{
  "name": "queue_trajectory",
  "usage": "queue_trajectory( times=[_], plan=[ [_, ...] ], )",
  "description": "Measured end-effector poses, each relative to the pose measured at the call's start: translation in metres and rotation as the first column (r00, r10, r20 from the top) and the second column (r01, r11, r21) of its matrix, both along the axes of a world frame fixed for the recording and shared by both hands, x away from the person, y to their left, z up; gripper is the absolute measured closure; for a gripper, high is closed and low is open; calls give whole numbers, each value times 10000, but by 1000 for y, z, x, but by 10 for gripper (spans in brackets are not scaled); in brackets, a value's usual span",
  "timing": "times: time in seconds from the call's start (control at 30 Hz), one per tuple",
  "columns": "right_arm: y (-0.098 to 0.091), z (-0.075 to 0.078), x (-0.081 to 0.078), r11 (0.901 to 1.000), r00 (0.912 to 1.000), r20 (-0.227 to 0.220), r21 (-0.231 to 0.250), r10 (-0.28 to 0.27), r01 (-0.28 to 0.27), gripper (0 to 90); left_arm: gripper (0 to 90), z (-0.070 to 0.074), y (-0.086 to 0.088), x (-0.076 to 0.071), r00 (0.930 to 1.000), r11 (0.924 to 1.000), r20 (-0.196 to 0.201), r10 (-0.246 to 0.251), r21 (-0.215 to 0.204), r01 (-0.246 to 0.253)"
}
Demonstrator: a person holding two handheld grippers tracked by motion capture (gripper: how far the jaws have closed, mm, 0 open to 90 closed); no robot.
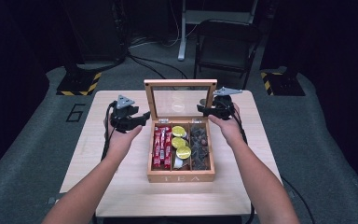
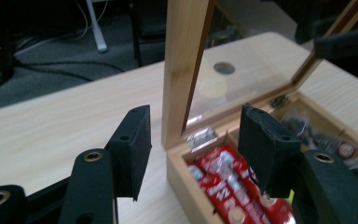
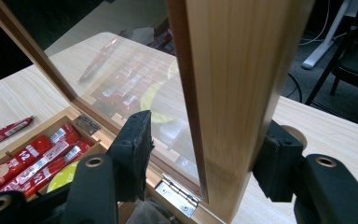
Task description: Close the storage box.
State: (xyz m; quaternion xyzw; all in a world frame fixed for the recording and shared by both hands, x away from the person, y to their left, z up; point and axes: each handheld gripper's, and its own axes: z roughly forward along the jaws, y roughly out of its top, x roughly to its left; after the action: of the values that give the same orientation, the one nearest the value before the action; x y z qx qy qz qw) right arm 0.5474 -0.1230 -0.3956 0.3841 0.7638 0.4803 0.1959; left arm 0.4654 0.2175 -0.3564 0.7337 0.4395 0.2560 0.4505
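The right tongs (image 1: pixel 204 110) are straddling the right edge of the glass-paned lid (image 1: pixel 180 100), one jaw before the pane and one behind the frame, seemingly steadying it upright so the tea box (image 1: pixel 181 175) stays open; whether the pads are truly pressing on it is unclear. The left tongs (image 1: pixel 142 117) are standing roughly half open and empty just off the lid's left edge, above the red packets (image 2: pixel 228 189), free on the tabletop (image 1: pixel 121 186) side.

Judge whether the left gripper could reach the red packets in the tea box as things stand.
Probably yes. The lid stands upright, so the red packets lie uncovered in the nearest compartment, and the left gripper hovers open beside that corner with nothing between.
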Motion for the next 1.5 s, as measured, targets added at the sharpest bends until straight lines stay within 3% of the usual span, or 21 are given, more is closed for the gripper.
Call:
queue_trajectory(
  times=[0.13, 0.4, 0.6, 0.9, 1.5],
  plan=[
    [-1, -1, -4, 9999, 9999, -5, 36, 100, -100, 433, 435, 7, -8, 4, 10000, 10000, 41, -52, 22, 52],
    [-2, -1, -11, 9998, 9998, 46, -29, 217, -217, 431, 427, 22, -14, 5, 9985, 9999, 554, -1, -149, 9],
    [-3, -3, -12, 9997, 9995, 185, 14, 242, -242, 428, 518, 33, -14, 0, 9939, 9998, 1082, -197, -17, 200],
    [-4, -5, -15, 9991, 9990, 245, 184, 366, -371, 435, 628, 37, -12, 0, 9939, 9995, 1100, -104, -295, 137],
    [-16, 0, -29, 9988, 9985, 226, 48, 492, -493, 424, 633, 36, -14, -12, 9942, 9996, 1039, -264, 61, 259]
  ],
)
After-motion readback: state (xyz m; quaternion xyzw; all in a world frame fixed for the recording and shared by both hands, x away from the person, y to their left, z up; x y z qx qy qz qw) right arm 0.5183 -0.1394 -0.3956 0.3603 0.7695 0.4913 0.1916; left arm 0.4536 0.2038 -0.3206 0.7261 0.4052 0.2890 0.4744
